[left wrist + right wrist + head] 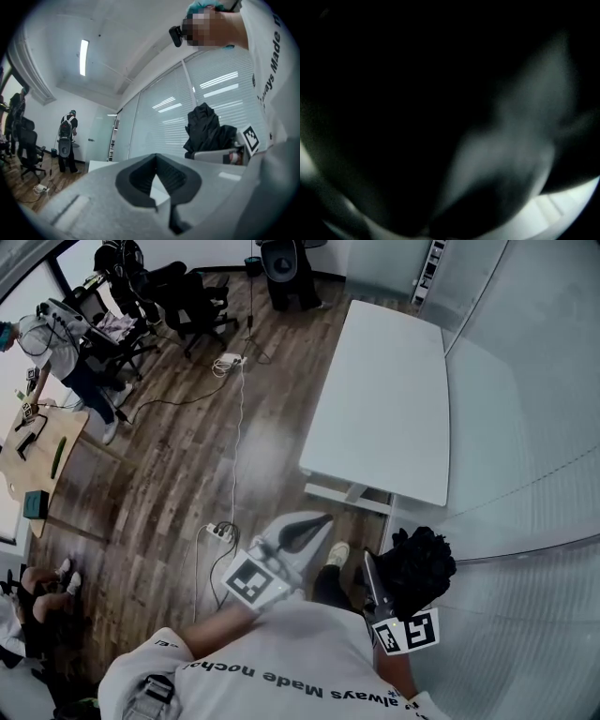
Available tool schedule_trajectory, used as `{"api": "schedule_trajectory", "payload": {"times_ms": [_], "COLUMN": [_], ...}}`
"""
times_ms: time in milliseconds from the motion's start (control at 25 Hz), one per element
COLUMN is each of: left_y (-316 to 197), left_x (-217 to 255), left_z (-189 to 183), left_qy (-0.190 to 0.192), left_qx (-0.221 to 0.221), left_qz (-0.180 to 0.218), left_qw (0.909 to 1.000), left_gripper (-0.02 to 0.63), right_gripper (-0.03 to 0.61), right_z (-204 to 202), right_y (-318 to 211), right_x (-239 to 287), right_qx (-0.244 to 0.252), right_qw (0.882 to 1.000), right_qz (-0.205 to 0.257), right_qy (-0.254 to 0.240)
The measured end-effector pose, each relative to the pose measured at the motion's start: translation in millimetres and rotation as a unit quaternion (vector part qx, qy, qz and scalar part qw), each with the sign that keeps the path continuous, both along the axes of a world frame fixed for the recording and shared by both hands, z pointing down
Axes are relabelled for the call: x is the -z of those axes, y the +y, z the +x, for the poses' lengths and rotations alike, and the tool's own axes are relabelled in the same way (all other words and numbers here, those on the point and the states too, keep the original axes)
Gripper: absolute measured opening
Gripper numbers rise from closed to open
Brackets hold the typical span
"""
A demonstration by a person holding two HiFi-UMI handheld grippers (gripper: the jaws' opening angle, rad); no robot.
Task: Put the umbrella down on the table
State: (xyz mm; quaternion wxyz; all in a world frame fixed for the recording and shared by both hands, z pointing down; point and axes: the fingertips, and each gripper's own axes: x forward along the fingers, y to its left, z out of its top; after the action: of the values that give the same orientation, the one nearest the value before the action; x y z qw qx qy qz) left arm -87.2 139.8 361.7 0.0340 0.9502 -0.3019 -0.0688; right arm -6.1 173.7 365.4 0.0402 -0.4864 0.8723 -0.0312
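A bundled black umbrella (419, 563) sits at the front of my right gripper (386, 570), whose jaws are shut on it. The left gripper view shows the same umbrella (206, 129) standing up out of the right gripper (221, 156). In the right gripper view, dark umbrella fabric (417, 93) covers almost everything. My left gripper (315, 521) is held beside it, jaws together and holding nothing; its tips (156, 157) meet in its own view. The long white table (384, 399) lies just ahead, apart from both grippers, and shows as a white slab (101, 165).
A glass wall with blinds (525, 427) runs along the table's right side. Black office chairs (187, 296), a floor cable with a power strip (228, 360) and a wooden desk (37, 446) with a person (56, 334) stand to the left. Another person (68, 136) stands far back.
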Motion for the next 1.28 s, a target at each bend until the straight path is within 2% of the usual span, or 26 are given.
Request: {"api": "schedule_trajectory", "payload": {"times_ms": [200,680,880,1080,1280], "left_y": [-55.6,-220.0,-267.6,-302.4,-328.0], "left_x": [-1.3,-5.6,-17.5,-19.8,-22.0], "left_z": [36.3,157.8,195.4,209.2,193.4], "left_qy": [-0.006,-0.014,-0.014,-0.016,-0.015], "left_qx": [-0.004,-0.001,-0.004,-0.005,-0.002], "left_qz": [0.002,0.004,-0.002,-0.008,-0.009], "left_qw": [1.0000,0.9999,0.9999,0.9998,0.9999], "left_gripper": [0.003,0.003,0.003,0.003,0.003], "right_gripper": [0.241,0.241,0.241,0.241,0.241], "right_z": [33.9,153.3,189.4,202.7,187.0], "right_y": [-55.1,-218.7,-268.7,-303.4,-329.0], "right_x": [1.4,-6.1,-16.4,-20.2,-24.2], "right_qx": [0.002,0.009,0.004,0.002,0.005], "right_qw": [1.000,1.000,1.000,1.000,1.000], "right_qz": [0.006,0.003,0.004,-0.005,-0.008], "right_qy": [0.000,0.000,0.008,0.006,0.007]}}
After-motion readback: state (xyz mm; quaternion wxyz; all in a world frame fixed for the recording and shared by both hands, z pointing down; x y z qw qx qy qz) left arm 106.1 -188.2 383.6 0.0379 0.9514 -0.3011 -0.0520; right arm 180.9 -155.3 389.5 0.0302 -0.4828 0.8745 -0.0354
